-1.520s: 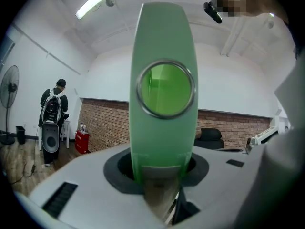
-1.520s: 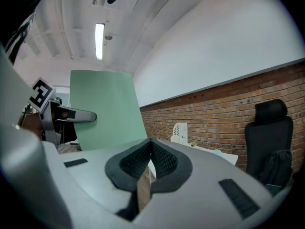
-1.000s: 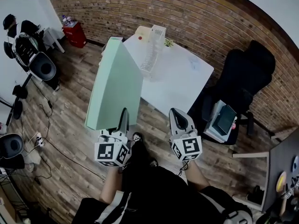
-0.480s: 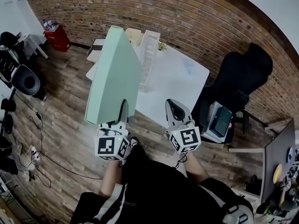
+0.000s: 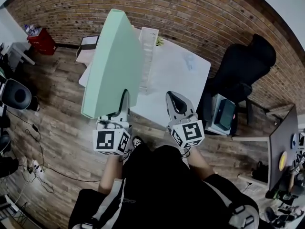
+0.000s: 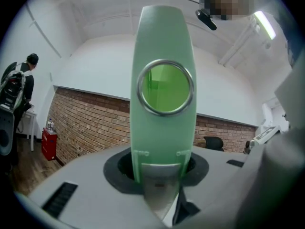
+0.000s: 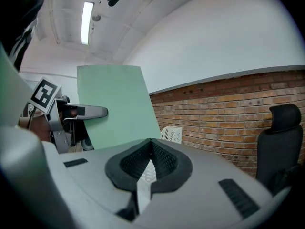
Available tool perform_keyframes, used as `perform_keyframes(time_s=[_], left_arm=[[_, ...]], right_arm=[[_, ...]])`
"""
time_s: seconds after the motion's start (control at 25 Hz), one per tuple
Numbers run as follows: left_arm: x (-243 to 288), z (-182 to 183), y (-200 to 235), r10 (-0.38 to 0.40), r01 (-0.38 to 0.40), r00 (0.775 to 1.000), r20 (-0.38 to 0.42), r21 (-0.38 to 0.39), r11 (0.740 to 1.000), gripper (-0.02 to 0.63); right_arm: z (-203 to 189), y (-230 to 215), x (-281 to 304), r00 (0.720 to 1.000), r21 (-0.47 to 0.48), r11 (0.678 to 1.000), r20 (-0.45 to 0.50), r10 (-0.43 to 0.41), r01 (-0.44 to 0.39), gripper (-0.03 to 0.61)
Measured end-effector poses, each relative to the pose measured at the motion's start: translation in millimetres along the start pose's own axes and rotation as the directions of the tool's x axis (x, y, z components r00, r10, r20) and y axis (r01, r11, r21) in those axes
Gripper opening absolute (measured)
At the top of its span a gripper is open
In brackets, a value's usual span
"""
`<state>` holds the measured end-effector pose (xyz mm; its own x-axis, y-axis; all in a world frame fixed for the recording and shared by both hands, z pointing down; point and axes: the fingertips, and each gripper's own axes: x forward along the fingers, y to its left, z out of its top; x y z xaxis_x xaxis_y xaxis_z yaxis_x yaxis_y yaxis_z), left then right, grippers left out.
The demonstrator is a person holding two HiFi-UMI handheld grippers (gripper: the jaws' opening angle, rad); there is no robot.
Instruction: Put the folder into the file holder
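A mint-green folder (image 5: 114,63) stands upright in the air, its lower end clamped in my left gripper (image 5: 125,106), which is shut on it. In the left gripper view the folder's spine (image 6: 164,46) with its round metal-rimmed finger hole fills the middle, above the left gripper (image 6: 159,173). The white slotted file holder (image 5: 147,56) stands on the white table (image 5: 178,78), just behind the folder. My right gripper (image 5: 177,106) hovers at the table's near edge, shut and empty. From the right gripper view (image 7: 150,144) the folder (image 7: 119,104) and file holder (image 7: 171,134) lie ahead.
A black office chair (image 5: 243,75) stands right of the table, with a grey case (image 5: 223,116) on the floor beside it. A box (image 5: 88,44) sits at the table's left end, a red crate (image 5: 40,39) by the brick wall. Cables cross the wooden floor. A person (image 6: 19,80) stands at far left.
Both grippers and the folder have moved forward to the table; the folder now overlaps the table's left part and the file holder. Neither grip has changed.
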<state>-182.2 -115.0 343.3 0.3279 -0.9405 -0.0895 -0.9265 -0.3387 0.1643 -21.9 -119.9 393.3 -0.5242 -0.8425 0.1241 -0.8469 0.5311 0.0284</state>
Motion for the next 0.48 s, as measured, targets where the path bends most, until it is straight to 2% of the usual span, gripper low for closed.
perform_keyframes(time_s=[0.28,0.48], left_arm=[[35,-5,7,-0.026,0.026,1.000,-0.009,-0.005,1.000,0.147],[57,-16,5,-0.001,0.001,1.000,-0.005,0.007,1.000,0.147]], right_arm=[[-5,-19,24,0.999,0.003,1.000,-0.026,-0.022,0.022,0.009],[-12,-37,38,0.999,0.003,1.000,-0.040,0.006,-0.006,0.009]])
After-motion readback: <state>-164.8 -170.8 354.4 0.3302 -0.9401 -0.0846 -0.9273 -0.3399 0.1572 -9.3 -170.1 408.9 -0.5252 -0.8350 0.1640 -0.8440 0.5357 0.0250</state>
